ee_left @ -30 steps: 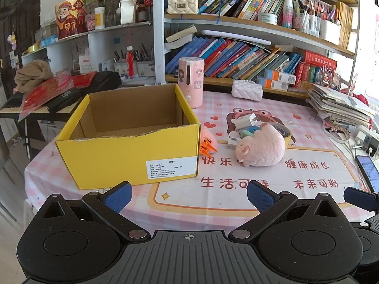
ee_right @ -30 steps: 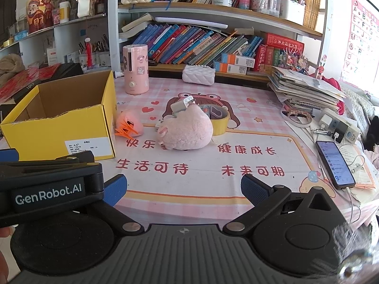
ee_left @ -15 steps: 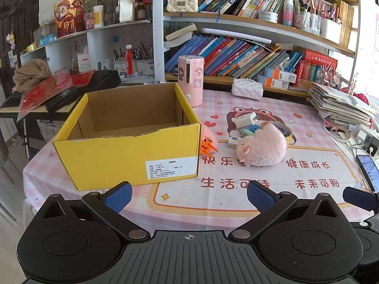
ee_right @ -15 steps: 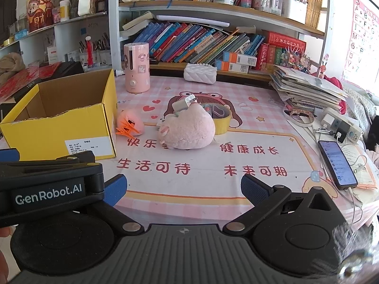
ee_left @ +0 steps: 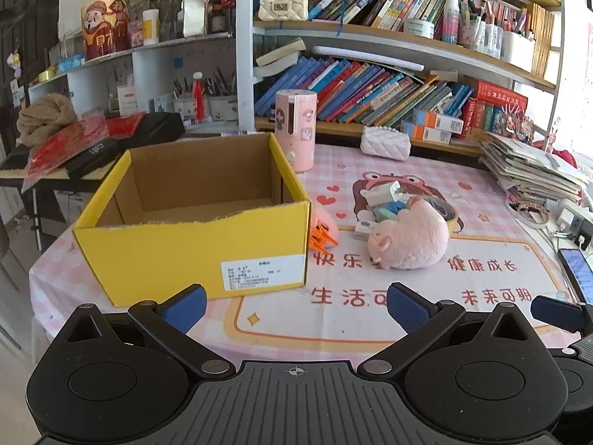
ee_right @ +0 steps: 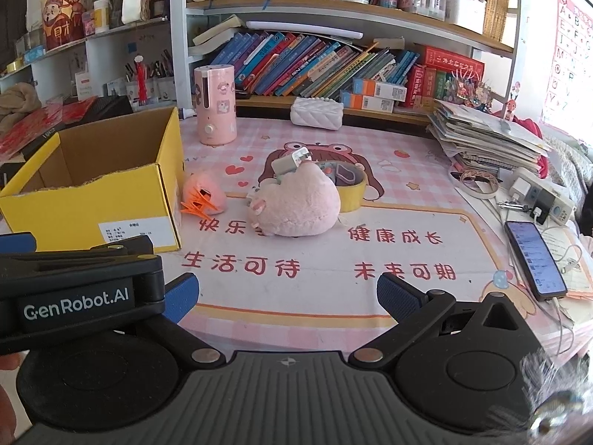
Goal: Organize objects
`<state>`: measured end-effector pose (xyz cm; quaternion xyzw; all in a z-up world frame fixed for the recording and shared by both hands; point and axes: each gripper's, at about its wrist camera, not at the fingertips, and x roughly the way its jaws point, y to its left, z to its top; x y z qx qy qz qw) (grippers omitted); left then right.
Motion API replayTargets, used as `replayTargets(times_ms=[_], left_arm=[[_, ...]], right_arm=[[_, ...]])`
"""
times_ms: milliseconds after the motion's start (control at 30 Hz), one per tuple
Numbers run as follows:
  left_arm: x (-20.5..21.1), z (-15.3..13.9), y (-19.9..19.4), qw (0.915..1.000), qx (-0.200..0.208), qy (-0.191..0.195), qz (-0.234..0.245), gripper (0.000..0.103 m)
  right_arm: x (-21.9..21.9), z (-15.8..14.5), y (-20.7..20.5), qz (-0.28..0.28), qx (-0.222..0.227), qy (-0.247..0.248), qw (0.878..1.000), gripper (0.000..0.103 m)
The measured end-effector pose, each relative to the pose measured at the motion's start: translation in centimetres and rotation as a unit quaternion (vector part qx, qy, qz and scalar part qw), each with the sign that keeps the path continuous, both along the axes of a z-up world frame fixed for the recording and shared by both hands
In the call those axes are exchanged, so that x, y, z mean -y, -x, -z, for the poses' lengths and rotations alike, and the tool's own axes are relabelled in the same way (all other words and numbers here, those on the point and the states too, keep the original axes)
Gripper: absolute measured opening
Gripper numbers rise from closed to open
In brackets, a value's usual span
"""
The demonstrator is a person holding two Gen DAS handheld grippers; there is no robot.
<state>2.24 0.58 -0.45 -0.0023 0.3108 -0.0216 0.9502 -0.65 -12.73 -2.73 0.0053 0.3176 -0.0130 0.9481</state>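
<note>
Lying ahead of right gripper (spread): pink plush.

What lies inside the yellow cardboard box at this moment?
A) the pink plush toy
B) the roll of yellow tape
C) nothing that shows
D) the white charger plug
C: the yellow cardboard box shows only bare brown floor and walls, while the pink plush toy lies outside on the tablecloth.

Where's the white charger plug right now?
In the right wrist view the white charger plug sits mid-table, propped just behind the pink plush toy, left of the yellow tape roll.
</note>
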Motion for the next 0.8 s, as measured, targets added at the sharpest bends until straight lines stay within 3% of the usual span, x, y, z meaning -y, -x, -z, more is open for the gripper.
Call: replayTargets(times_ms=[367,800], left_arm=[[-0.5,0.5,-2.3,0.9988,-0.007,-0.005,-0.047,0.103],[0.7,0.6,-4.9,0.9973,0.007,0.01,-0.073,0.103]], right_arm=[[2.0,0.7,-2.8,0.043,-0.045,-0.01,0.998,0.103],[4.6,0.9,-7.1,0.015,-0.063,-0.032,0.997,0.103]])
